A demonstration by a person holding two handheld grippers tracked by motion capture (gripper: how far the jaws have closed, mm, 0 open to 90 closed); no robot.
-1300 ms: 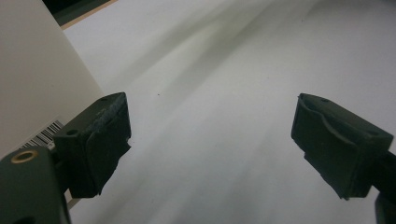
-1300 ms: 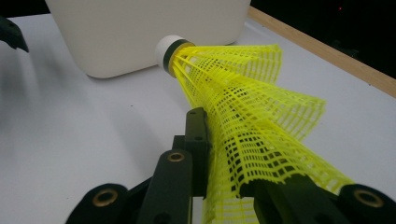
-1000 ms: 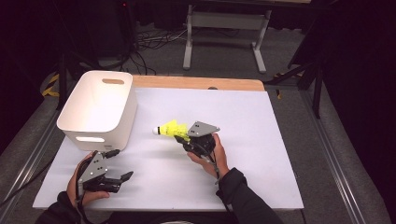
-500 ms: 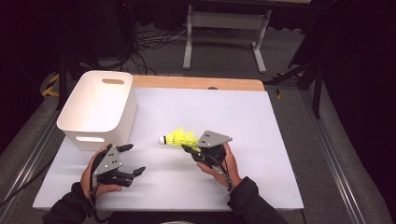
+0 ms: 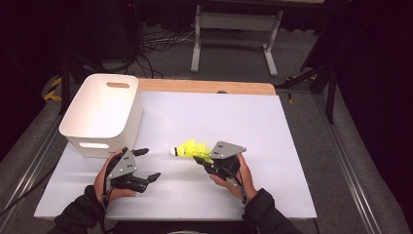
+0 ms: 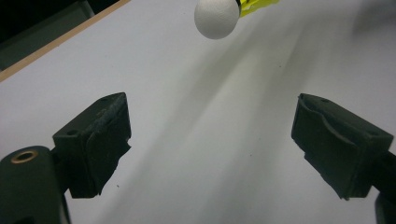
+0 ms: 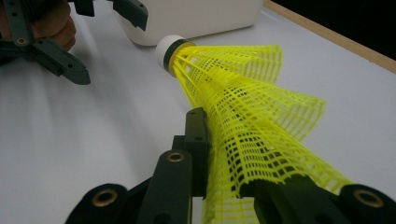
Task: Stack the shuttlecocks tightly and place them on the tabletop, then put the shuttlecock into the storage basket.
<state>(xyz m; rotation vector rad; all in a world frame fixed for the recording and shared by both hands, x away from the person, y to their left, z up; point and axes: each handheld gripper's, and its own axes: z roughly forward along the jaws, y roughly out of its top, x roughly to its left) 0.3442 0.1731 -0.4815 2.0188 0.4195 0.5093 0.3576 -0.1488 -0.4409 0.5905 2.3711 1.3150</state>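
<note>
A yellow mesh shuttlecock with a white cork tip hangs just above the white table, cork pointing left. My right gripper is shut on its skirt; in the right gripper view the jaws pinch the yellow mesh. My left gripper stands open to the left of the cork, a short gap away, with nothing between its fingers. In the left gripper view the white cork floats ahead of the spread jaws.
A white bin with handle slots stands at the table's back left, just behind the left gripper. In the right gripper view its wall sits beyond the cork. A wooden strip edges the far side of the table.
The left gripper has moved forward and to the right, toward the cork. The right gripper has carried the shuttlecock nearer to the person and slightly right.
</note>
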